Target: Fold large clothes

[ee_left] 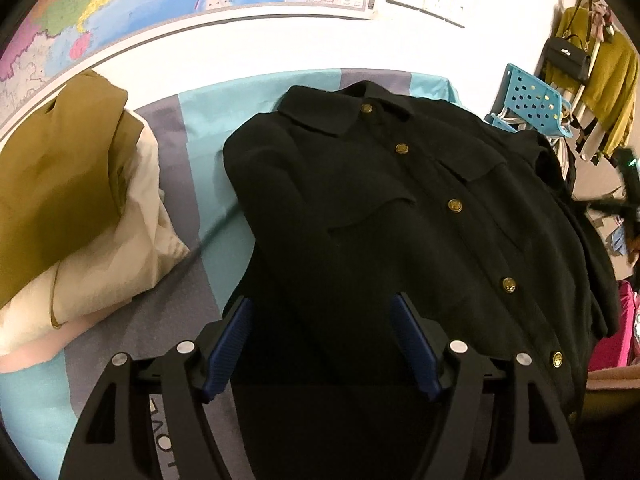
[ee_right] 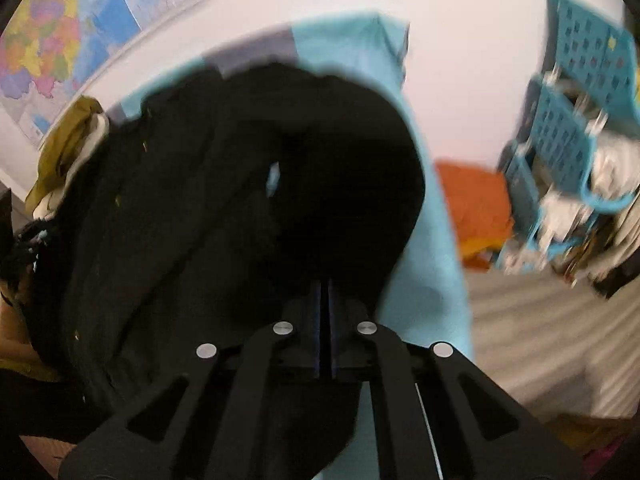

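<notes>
Striped teal-grey bed cover (ee_left: 208,120) under black coat (ee_left: 360,208), laid flat, buttoned, collar toward wall. Olive and cream garments (ee_left: 72,200) piled beside. Left claw (ee_left: 322,344) released above hem. Right claw (ee_right: 325,300) clenched; fabric pinch unclear, blurred.

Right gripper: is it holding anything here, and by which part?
The right gripper is shut at the black coat, at its raised right-hand part, probably a sleeve; blur hides whether fabric is pinched. The left gripper holds nothing.
</notes>
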Action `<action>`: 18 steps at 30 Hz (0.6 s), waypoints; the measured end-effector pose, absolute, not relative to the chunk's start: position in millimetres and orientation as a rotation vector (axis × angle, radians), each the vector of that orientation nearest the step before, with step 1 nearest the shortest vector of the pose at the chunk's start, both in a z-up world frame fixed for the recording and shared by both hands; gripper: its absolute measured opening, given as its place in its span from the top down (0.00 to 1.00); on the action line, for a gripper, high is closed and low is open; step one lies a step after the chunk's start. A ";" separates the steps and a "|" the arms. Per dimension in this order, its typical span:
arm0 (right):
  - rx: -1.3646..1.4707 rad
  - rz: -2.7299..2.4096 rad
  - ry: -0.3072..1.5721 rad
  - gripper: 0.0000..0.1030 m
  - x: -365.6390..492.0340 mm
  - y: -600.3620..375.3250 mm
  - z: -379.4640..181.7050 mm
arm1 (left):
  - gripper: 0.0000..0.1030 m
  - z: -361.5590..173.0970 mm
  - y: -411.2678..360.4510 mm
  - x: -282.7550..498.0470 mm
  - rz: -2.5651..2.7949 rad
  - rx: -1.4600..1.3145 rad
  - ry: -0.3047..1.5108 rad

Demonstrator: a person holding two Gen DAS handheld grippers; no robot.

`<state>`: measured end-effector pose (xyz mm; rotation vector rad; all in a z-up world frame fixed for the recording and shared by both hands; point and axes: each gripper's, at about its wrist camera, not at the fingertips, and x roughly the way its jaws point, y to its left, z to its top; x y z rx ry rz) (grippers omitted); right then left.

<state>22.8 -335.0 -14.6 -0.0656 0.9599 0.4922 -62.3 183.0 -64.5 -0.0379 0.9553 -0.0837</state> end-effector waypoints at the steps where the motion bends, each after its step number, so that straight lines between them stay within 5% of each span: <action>1: -0.054 0.483 0.912 0.98 22.0 -340.3 3.5 | 0.32 -64.3 183.2 -63.9 -0.078 -0.038 0.955; 7: -0.030 0.326 0.683 0.98 32.9 -378.0 90.6 | 0.32 -56.1 198.4 -83.5 -0.063 -0.048 0.941; 13: 0.004 0.375 0.851 0.96 62.3 -359.4 28.3 | 0.31 -48.6 201.4 -117.1 -0.136 -0.061 0.937; 15: -0.016 0.383 0.893 0.89 63.2 -347.7 7.5 | 0.27 -41.8 194.4 -134.4 -0.175 -0.058 0.925; 18: -0.048 0.367 0.904 0.58 64.5 -335.1 -7.9 | 0.18 -36.8 171.6 -151.3 -0.256 -0.032 0.917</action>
